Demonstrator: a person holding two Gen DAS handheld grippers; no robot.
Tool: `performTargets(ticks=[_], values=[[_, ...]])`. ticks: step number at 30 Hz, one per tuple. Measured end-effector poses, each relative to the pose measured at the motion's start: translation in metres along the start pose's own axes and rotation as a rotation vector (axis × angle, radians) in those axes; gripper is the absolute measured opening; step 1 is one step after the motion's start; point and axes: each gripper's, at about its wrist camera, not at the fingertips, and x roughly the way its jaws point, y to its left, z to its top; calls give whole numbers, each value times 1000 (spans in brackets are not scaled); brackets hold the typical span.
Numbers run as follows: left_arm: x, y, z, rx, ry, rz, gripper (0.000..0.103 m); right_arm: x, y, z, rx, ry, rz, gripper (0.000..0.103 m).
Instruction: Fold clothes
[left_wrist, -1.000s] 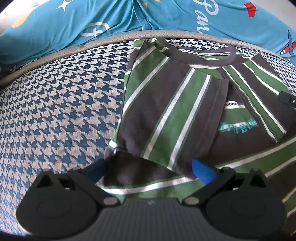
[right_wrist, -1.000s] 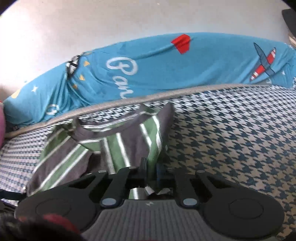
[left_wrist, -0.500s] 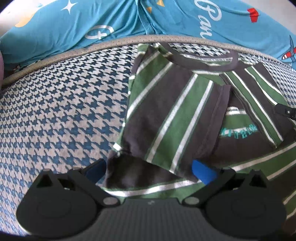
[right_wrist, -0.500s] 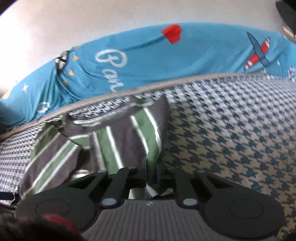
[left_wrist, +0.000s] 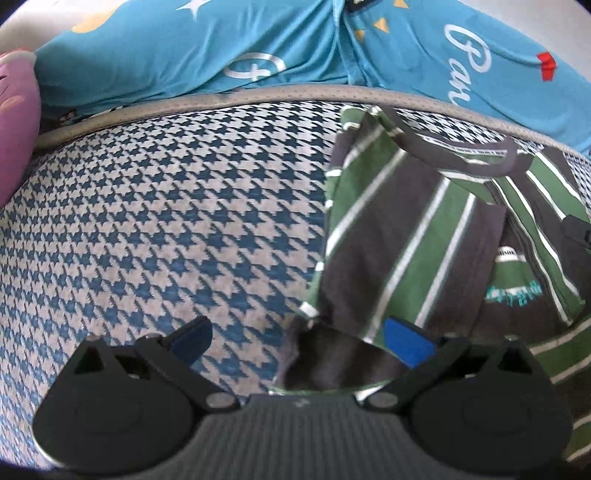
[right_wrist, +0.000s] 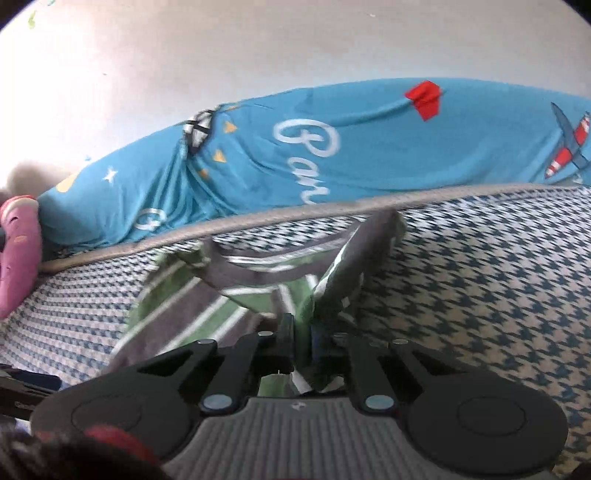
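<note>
Shirt (left_wrist: 413, 236) shifted right, collar far.

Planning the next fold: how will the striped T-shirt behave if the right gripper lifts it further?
Probably floppy: the striped T-shirt already bunches and creases where the right gripper pinches it. It looks thin and light, so likely to drape rather than hold shape. The open left gripper grips nothing, so that side may sag.

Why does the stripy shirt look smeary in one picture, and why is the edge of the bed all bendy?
Right wrist view: the shirt is smeared by motion blur near the shut right gripper, and the wall is washed out by bright light. Left wrist view: the shirt is mostly sharp, soft only at its right side; the fisheye lens bends the bed's grey edge into a curve.
</note>
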Motion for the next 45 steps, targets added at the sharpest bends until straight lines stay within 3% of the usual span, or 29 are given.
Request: performTargets(ticks=[10, 18, 28, 40, 45], values=[[-3, 36, 4, -79, -14, 52, 103, 5, 87, -7, -127, -46, 206, 10], [-4, 60, 5, -132, -5, 70, 103, 44, 131, -33, -196, 67, 275, 11], [-6, 71, 7, -163, -9, 61, 103, 44, 122, -27, -131, 22, 254, 16], [-5, 74, 8, -172, -5, 60, 103, 62, 115, -21, -55, 5, 212, 45], [-4, 78, 8, -181, 1, 59, 103, 75, 115, -24, -37, 10, 195, 45]])
